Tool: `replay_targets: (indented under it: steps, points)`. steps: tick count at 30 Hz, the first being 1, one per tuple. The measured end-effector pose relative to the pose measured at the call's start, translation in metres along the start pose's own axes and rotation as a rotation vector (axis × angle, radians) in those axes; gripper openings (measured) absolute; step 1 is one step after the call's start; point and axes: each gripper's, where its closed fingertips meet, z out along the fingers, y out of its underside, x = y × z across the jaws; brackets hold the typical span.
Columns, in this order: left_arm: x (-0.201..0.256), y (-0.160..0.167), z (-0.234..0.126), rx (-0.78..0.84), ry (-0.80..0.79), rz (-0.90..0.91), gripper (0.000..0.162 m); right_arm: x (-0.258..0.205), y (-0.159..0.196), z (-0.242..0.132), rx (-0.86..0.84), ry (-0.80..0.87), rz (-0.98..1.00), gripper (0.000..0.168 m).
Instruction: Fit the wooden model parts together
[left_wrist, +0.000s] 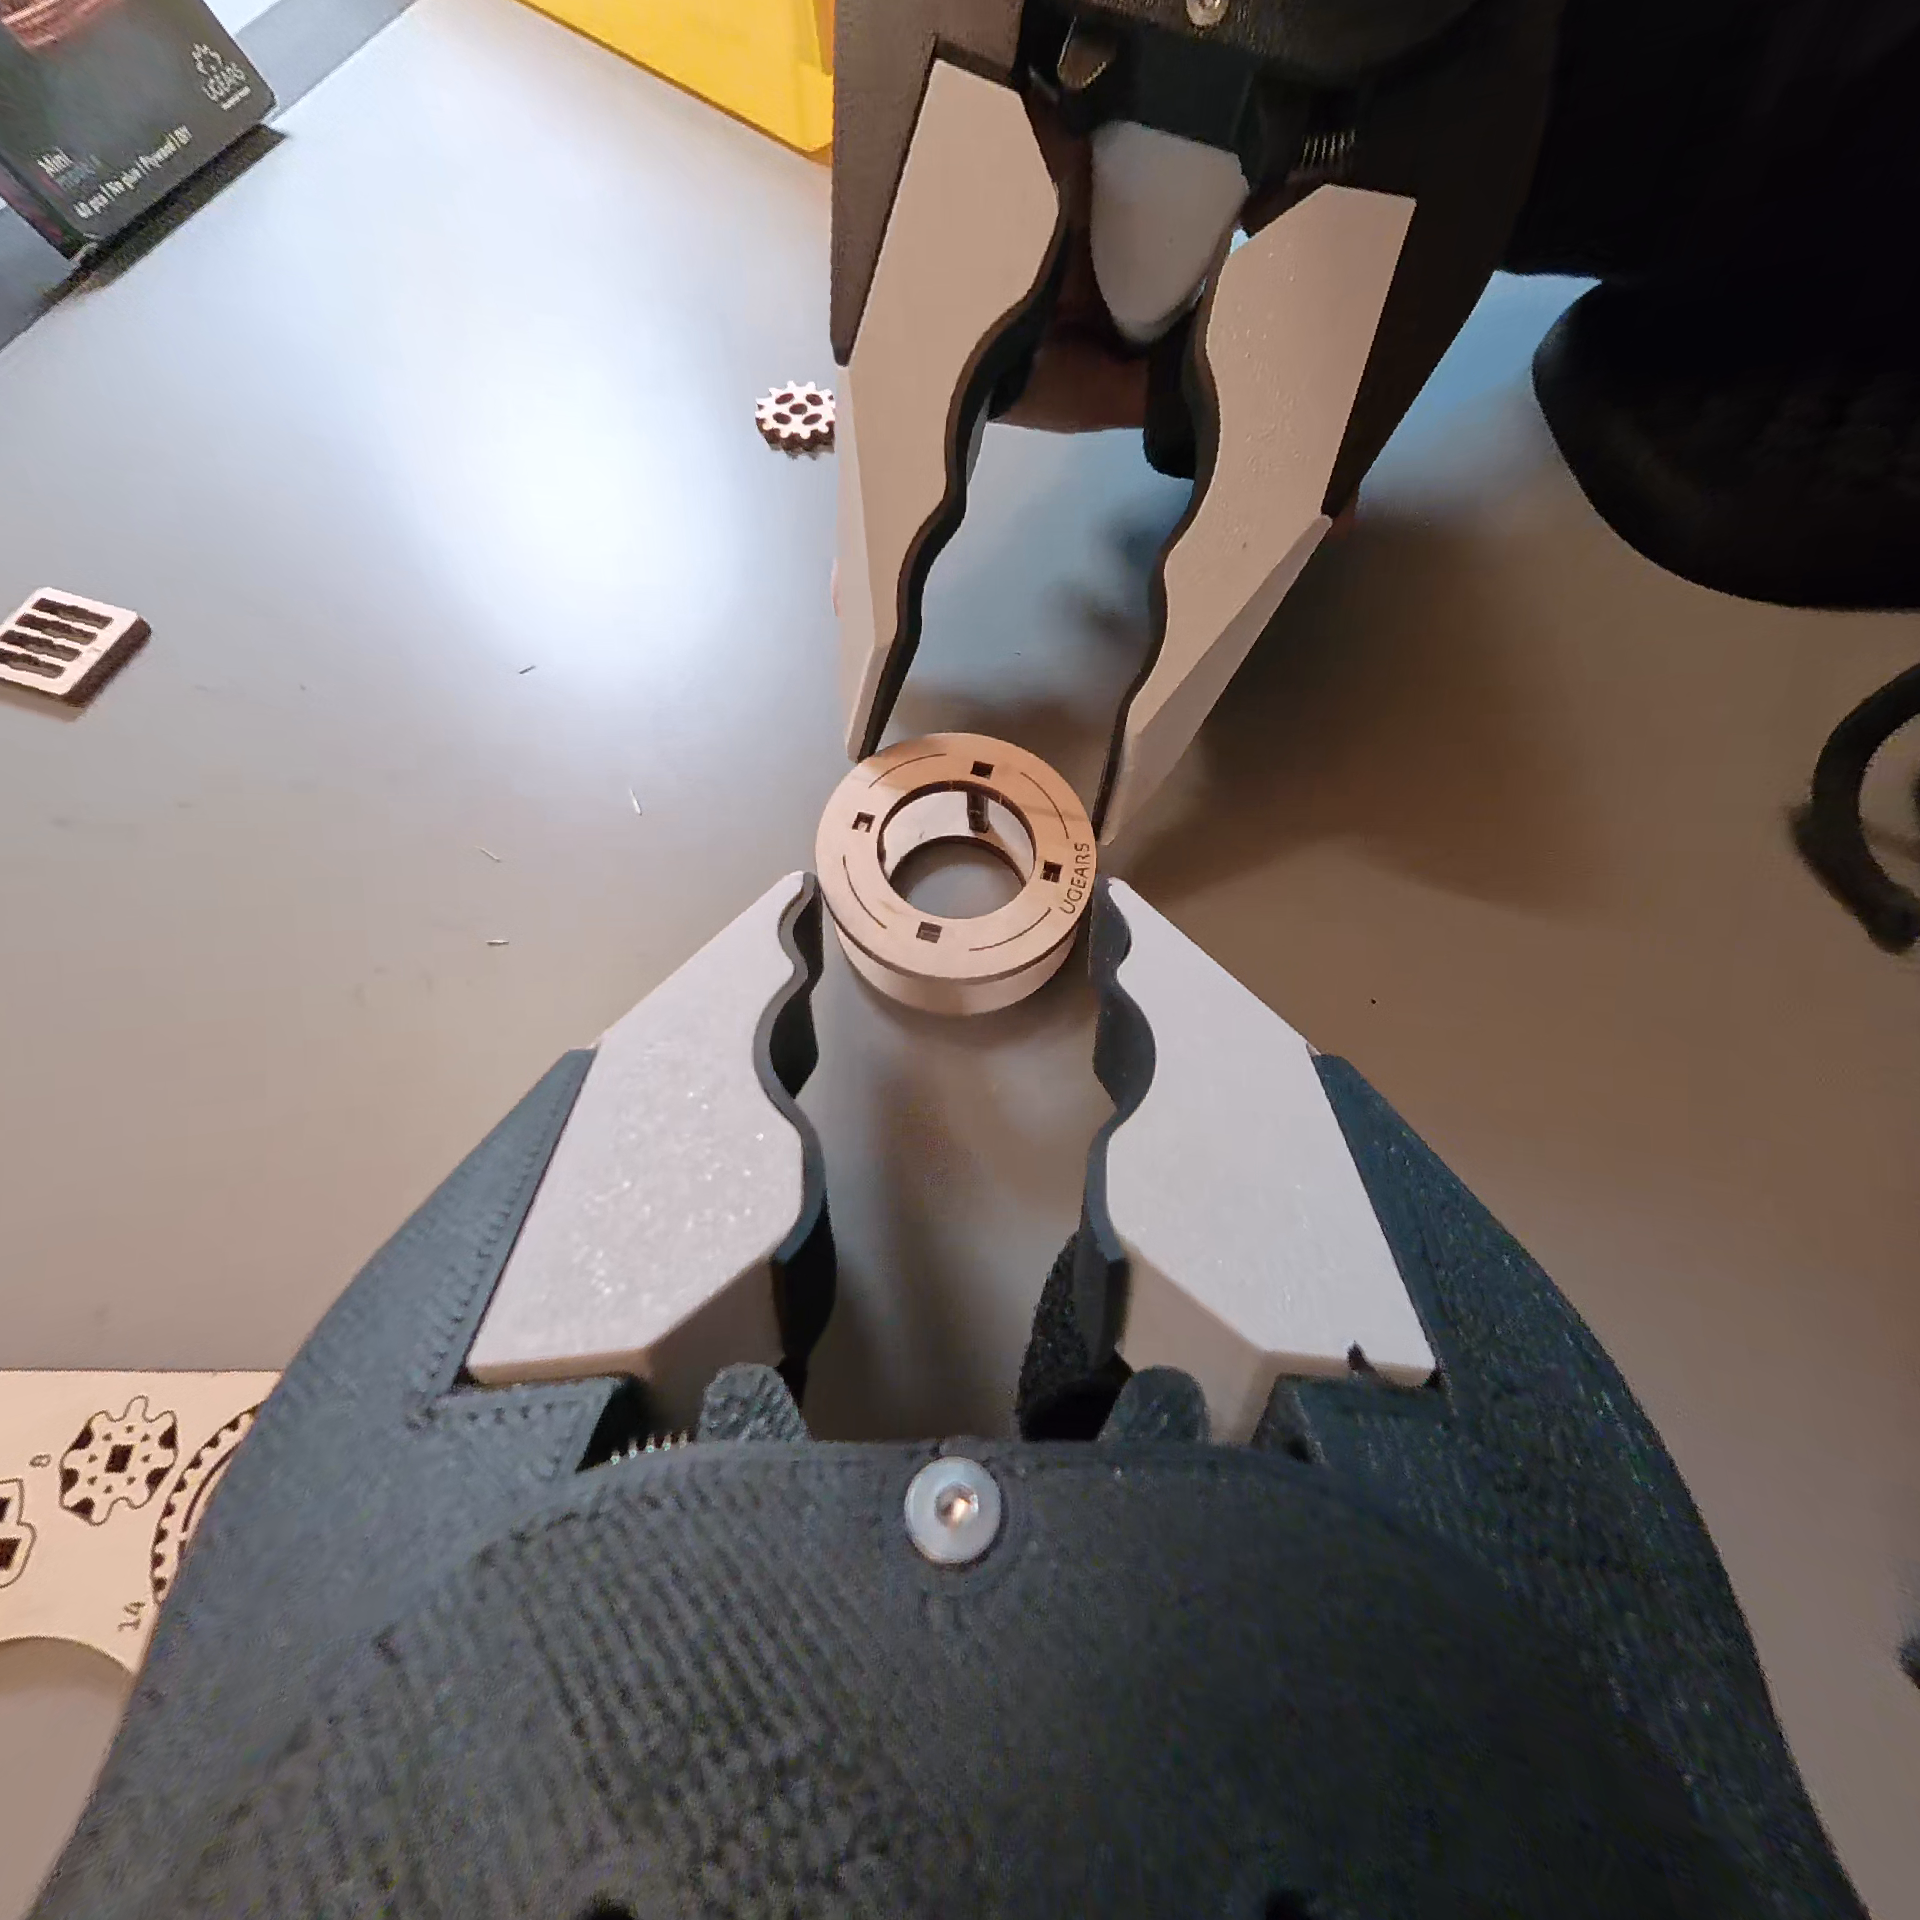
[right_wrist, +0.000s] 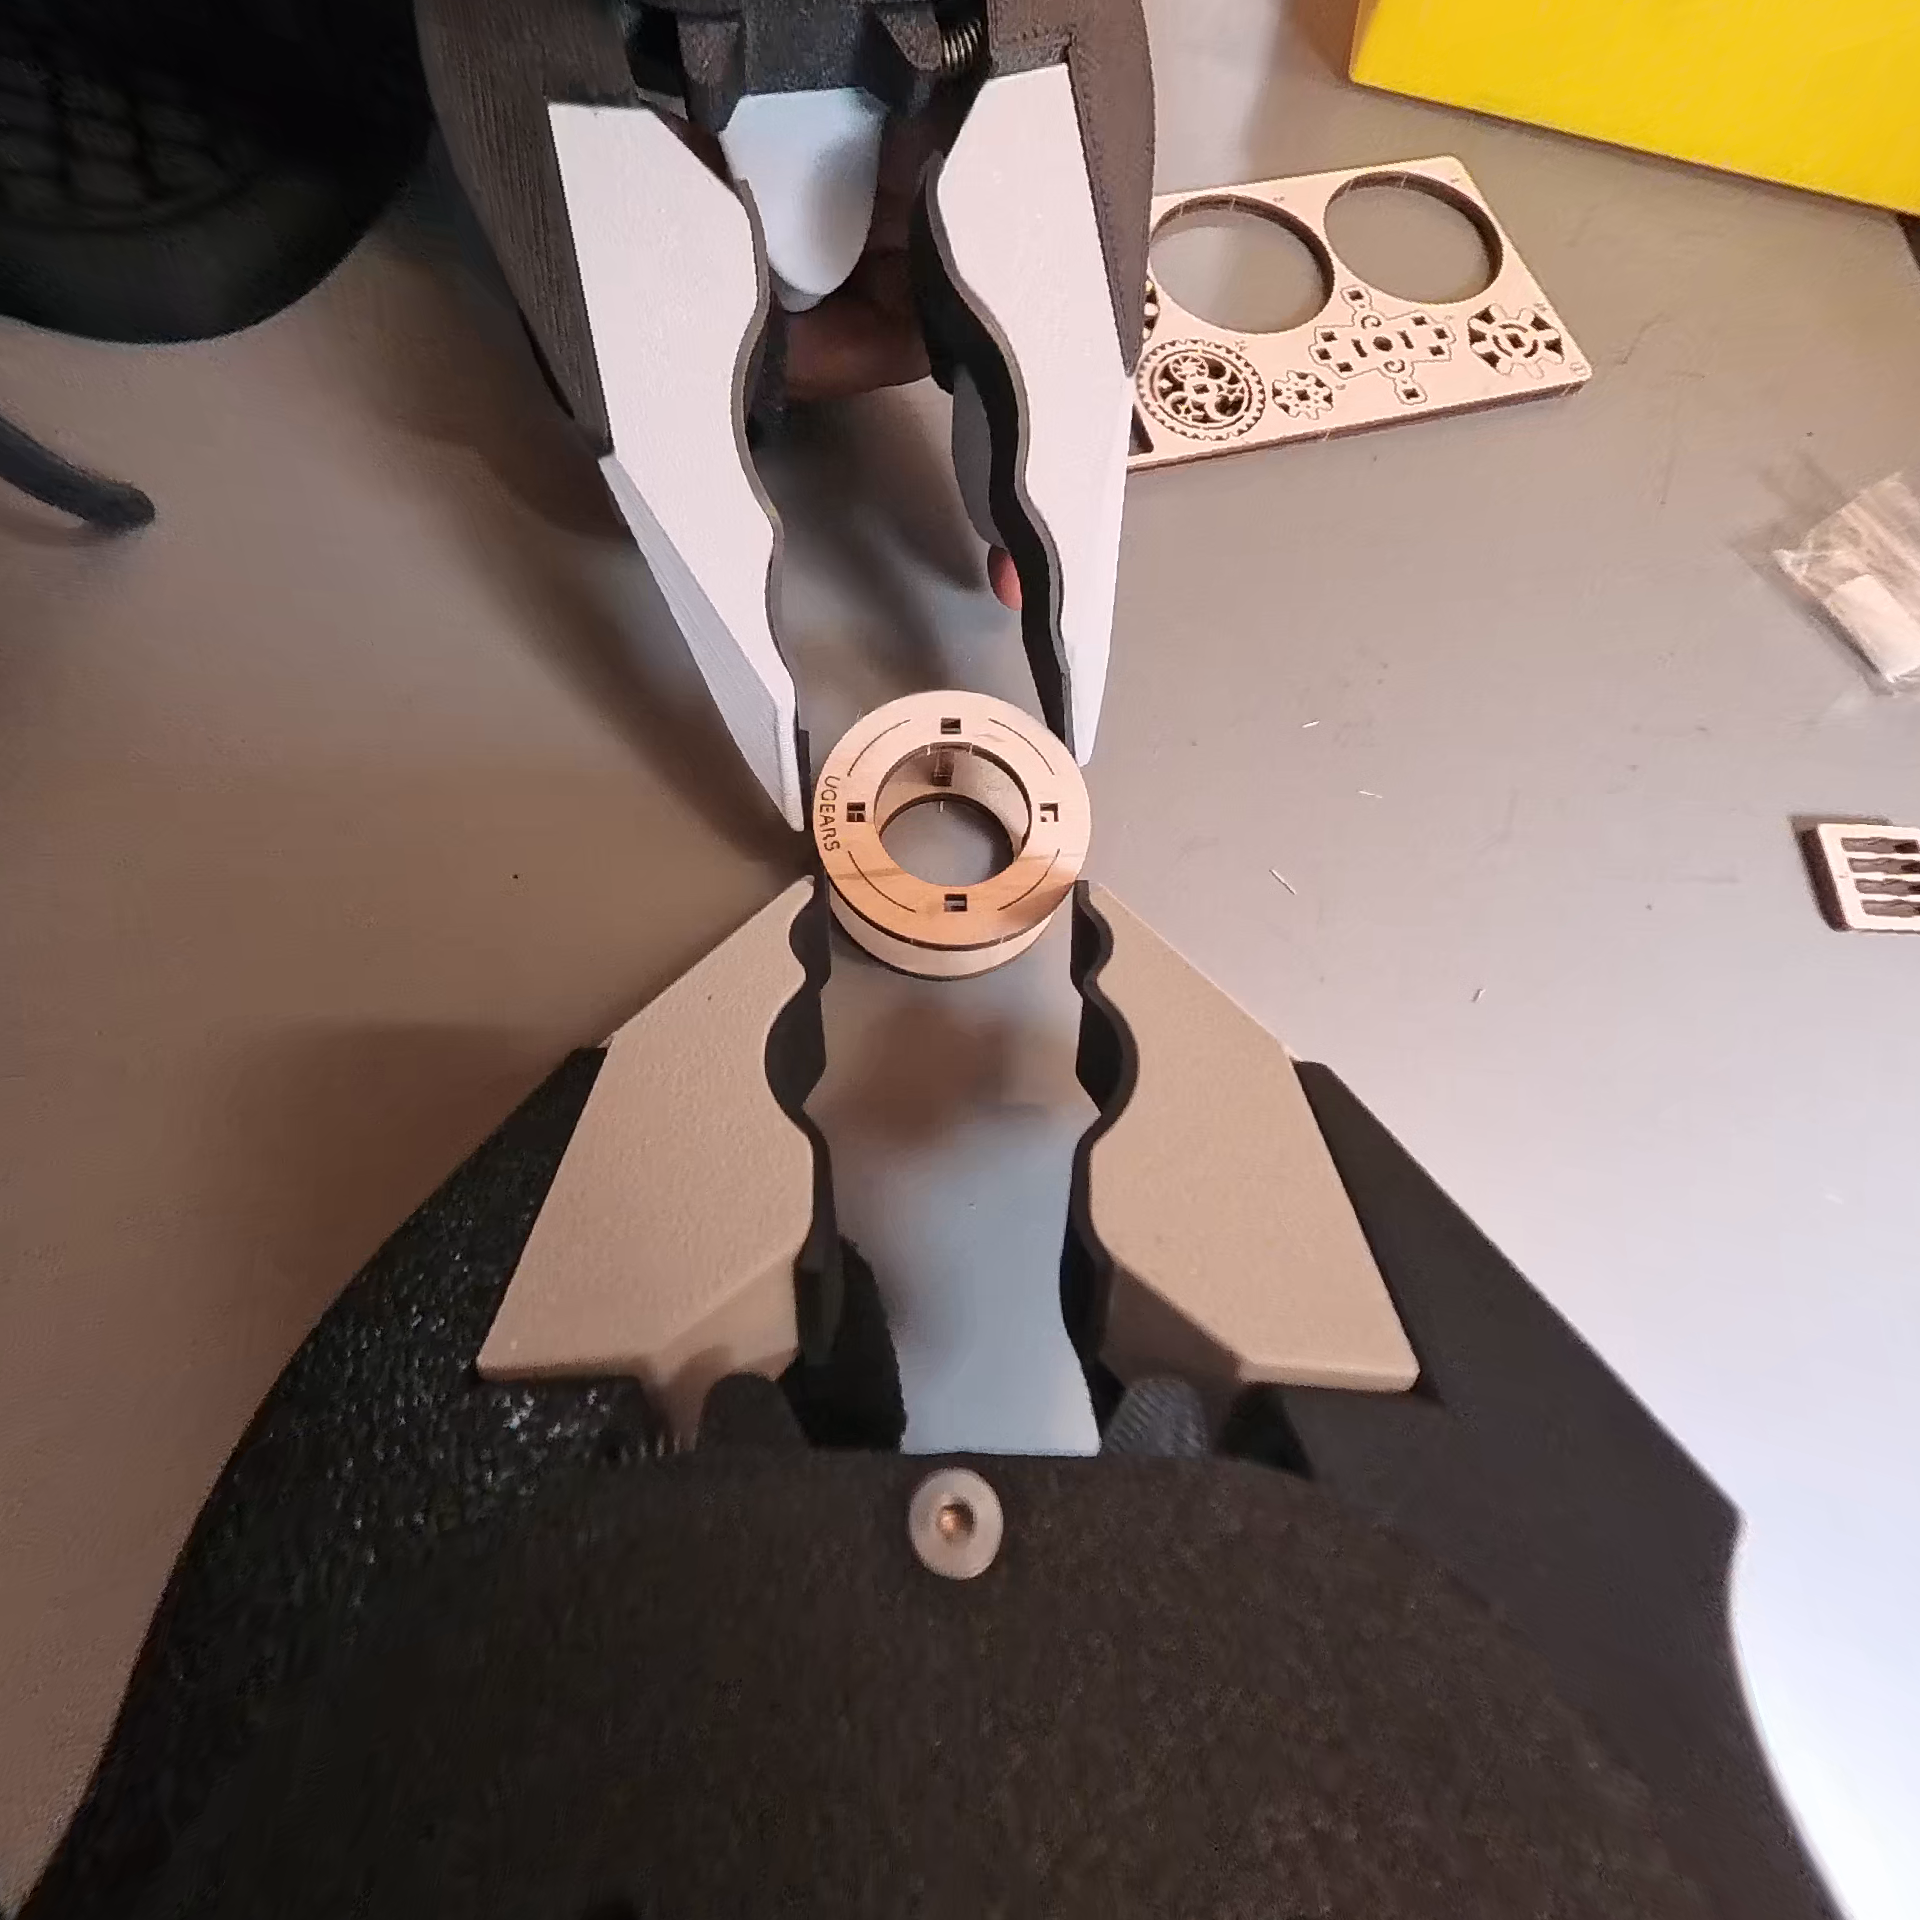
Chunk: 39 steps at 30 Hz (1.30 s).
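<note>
Round, pale wooden ring assembly (left_wrist: 954, 902) of two stacked discs, flat on grey tabletop (left_wrist: 416, 935) at centre. Left gripper (left_wrist: 956, 902) closing in from 6 o'clock, jaws parted to ring width, fingertips flanking without a clear grip. Right gripper (right_wrist: 953, 899) likewise spread, opposite. Small wooden cog (left_wrist: 795, 417) at 11 o'clock.

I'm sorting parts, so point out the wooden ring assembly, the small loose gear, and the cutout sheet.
wooden ring assembly (left_wrist: 954, 891), left wrist view, top face.
small loose gear (left_wrist: 796, 417), left wrist view, centre.
cutout sheet (right_wrist: 1382, 405), right wrist view, lower strip.
</note>
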Motion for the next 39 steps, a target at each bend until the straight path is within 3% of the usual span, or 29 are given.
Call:
replay_targets:
  steps: [39]
  points:
    - [0.003, -0.001, 0.003, -0.006, -0.001, -0.021, 0.051, -0.005, -0.003, -0.01, 0.028, -0.057, 0.007, 0.035]
